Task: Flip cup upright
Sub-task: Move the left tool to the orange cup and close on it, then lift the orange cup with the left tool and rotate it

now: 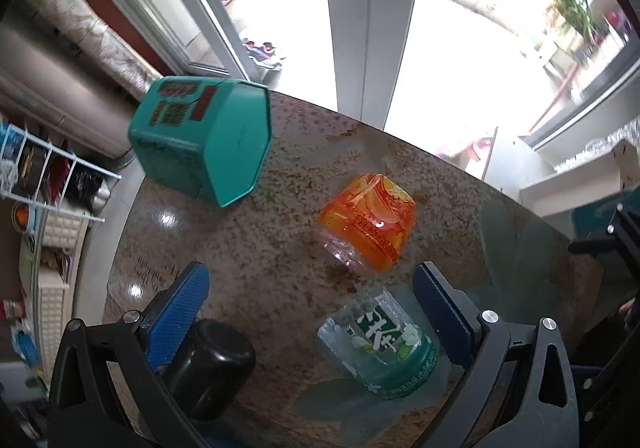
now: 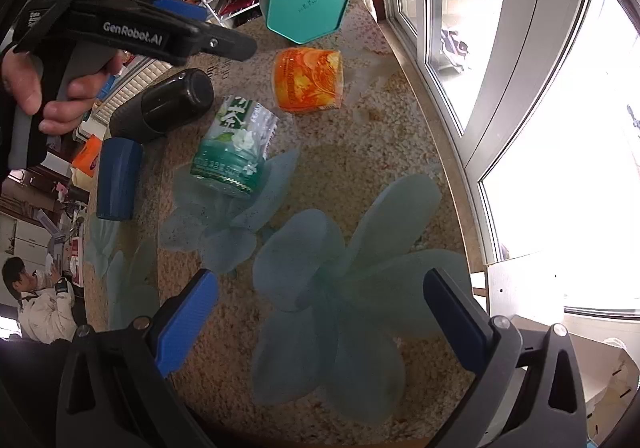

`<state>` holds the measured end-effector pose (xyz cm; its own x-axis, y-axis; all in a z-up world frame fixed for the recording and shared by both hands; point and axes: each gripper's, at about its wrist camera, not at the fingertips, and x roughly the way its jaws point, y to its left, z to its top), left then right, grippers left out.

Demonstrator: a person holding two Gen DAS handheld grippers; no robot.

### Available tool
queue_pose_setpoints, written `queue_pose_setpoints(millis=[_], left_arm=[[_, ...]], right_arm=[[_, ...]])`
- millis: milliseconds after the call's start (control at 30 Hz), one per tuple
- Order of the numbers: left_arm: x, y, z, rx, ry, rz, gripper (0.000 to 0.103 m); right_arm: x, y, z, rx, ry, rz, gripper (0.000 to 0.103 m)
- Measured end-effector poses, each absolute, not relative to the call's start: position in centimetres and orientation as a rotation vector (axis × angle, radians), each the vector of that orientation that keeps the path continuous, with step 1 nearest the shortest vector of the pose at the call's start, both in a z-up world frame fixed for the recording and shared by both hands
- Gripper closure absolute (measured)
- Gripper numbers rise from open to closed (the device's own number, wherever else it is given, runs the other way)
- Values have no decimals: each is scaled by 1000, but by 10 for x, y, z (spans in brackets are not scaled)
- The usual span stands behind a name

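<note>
Several cups stand upside down on a round stone table [image 1: 288, 151]: a black cup [image 1: 212, 364], a green-labelled clear cup [image 1: 380, 344], an orange cup [image 1: 366, 224] and a teal hexagonal tin [image 1: 200, 135]. My left gripper [image 1: 312, 312] is open above the table, with the black cup by its left finger and the green cup by its right finger. In the right wrist view the black cup [image 2: 168, 107], green cup [image 2: 236, 143], orange cup [image 2: 308, 79] and teal tin [image 2: 306, 1] show. My right gripper [image 2: 320, 316] is open and empty over a flower pattern.
A blue cup [image 2: 118, 179] stands at the table's left edge. A sliding glass door [image 2: 460, 27] runs along the far side. A white wire rack [image 1: 44, 171] stands left of the table. A person [image 2: 36, 304] sits beyond the table.
</note>
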<state>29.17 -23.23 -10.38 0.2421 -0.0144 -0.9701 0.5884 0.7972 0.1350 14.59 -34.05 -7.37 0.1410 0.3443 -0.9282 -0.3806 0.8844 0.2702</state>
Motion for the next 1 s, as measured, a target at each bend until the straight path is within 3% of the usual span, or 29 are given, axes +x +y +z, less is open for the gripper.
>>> queue_pose_setpoints(millis=[533,733,867,1000], left_arm=[[313,-293,-194,934,1481,-671,1],[319,-296,-212,916,1586,-697,1],[325,-295,-219,905,1631,-693,11],[332,-293,-218,876,1641,-685,14]], right_arm=[[171,-387,-96,99,1377,457,0],[172,-394,-102,125,1397,455,0],[171,-392,-104,130,1401,448,0],[173,-392,-105,131,1405,441,0]])
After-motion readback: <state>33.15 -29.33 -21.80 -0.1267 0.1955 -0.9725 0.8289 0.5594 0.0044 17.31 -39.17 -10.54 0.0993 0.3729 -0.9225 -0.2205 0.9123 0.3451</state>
